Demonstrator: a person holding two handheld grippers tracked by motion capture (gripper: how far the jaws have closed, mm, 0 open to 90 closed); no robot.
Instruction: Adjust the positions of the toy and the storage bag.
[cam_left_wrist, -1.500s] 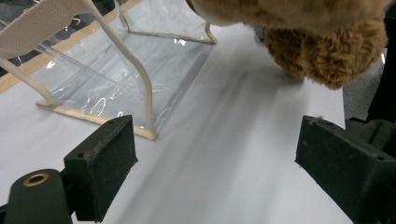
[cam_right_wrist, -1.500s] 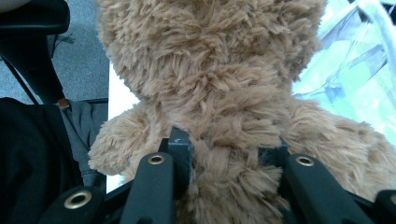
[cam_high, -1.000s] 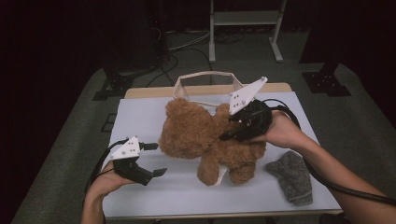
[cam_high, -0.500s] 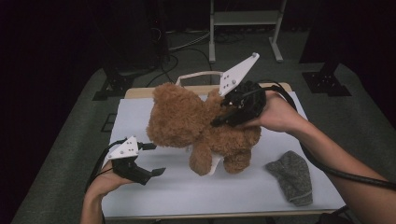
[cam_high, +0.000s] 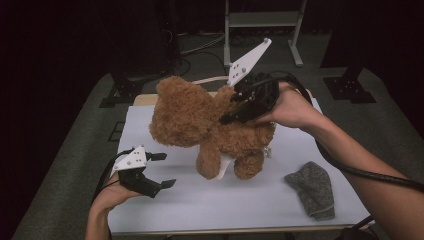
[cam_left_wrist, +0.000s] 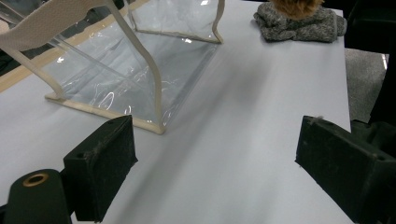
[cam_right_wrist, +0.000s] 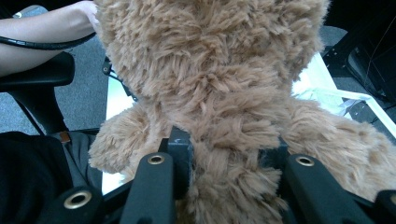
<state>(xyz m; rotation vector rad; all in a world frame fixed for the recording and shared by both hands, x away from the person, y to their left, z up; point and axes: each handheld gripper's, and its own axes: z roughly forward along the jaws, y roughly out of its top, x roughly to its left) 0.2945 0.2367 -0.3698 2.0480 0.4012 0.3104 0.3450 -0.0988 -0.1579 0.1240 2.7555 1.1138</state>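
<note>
White table top, dark room, right gripper clamping teddy bear, left gripper wide.

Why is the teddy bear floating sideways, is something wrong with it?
Nothing looks broken. The teddy bear hangs tilted above the white table because the right gripper squeezes its body. The grey knit hat lies crumpled by itself near the table's edge.

One teddy bear, one grey hat, one clear bag.
</note>
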